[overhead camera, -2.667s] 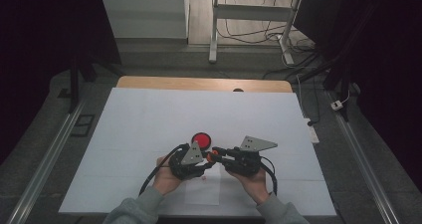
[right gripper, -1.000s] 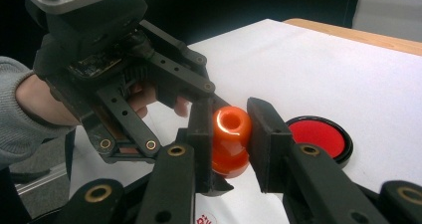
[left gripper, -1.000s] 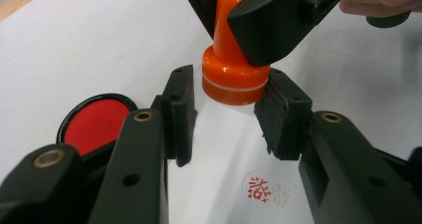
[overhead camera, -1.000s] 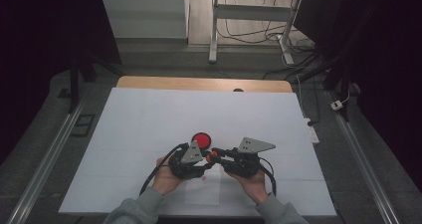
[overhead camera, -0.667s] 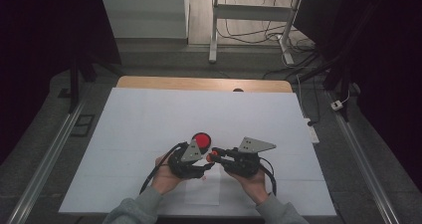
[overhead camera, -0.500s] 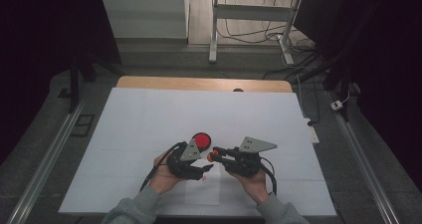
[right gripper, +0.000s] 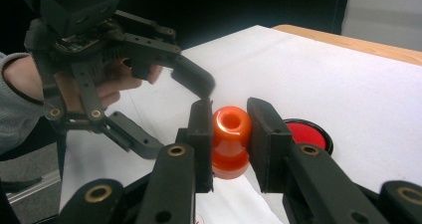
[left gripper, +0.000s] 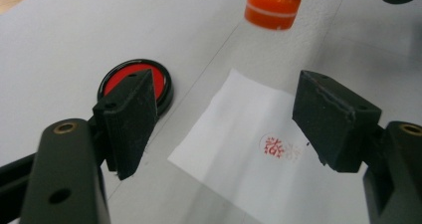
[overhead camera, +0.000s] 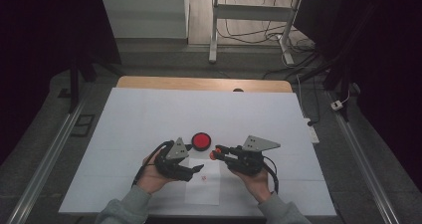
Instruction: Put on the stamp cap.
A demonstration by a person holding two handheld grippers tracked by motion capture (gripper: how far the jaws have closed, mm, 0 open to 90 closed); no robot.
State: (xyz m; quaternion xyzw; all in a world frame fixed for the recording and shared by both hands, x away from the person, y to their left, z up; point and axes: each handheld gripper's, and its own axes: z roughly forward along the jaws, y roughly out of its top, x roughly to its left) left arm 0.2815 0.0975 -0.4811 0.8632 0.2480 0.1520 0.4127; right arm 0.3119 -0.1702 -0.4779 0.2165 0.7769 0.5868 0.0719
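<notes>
My right gripper (overhead camera: 216, 154) is shut on an orange stamp (right gripper: 230, 134) and holds it a little above the table, over the far end of a white paper slip (overhead camera: 204, 186). The slip bears a red stamped mark (left gripper: 276, 147). My left gripper (overhead camera: 196, 168) hovers low over the slip, just left of the stamp. Its jaws have just been opening and now stand wide apart with nothing between them. A round red ink pad (overhead camera: 201, 140) in a black rim lies on the table just beyond both grippers.
A white sheet (overhead camera: 149, 114) covers the wooden table, whose far edge (overhead camera: 199, 83) shows bare wood. Metal rails run along both sides, and a desk frame and cables stand on the floor beyond. The person's hands come in from the near edge.
The left gripper has opened and drawn back to the left, away from the stamp. The right gripper with the stamp has stayed put.
</notes>
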